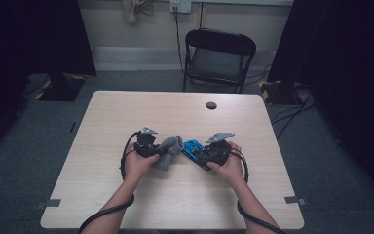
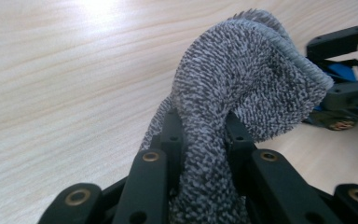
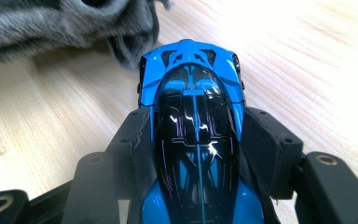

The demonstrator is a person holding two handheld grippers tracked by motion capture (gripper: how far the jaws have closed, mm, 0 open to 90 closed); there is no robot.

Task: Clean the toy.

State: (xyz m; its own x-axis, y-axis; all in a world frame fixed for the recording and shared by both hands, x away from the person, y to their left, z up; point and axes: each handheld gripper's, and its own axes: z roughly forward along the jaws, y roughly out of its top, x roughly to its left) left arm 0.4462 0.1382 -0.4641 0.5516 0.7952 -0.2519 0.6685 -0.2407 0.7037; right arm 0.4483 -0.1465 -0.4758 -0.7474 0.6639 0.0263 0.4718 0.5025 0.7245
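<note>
Fingers (image 2: 235,140) of the left gripper (image 1: 146,145) pinching a fold of grey cloth (image 2: 242,88), clenched tight on it, with the fabric bulging up between and past the tips. Fingers (image 3: 268,140) of the right gripper (image 1: 218,148) clamping the blue toy car (image 3: 196,121) by its flanks, one pad pressing on each side of the dark canopy. Lying lengthwise along those fingers, the car's long axis, with its blue end jutting beyond the tips toward the cloth. Hanging just ahead of that end, the cloth's loose edge, very near and possibly brushing it; contact not quite tellable. Meeting tip to tip over the near middle of the surface (image 1: 126,105), both grippers, cloth-holding hand (image 1: 137,165) on the person's left, car-holding hand (image 1: 231,168) on the right. Judging from this, wiping the car seeming to be the work in hand, turning on swinging the cloth across onto the car's far end and glossy top. Reading no brand, label or lettering anywhere on car or cloth; thin purple striping showing on the canopy. Standing farther off beyond the surface, a black folding chair (image 1: 219,58).
</note>
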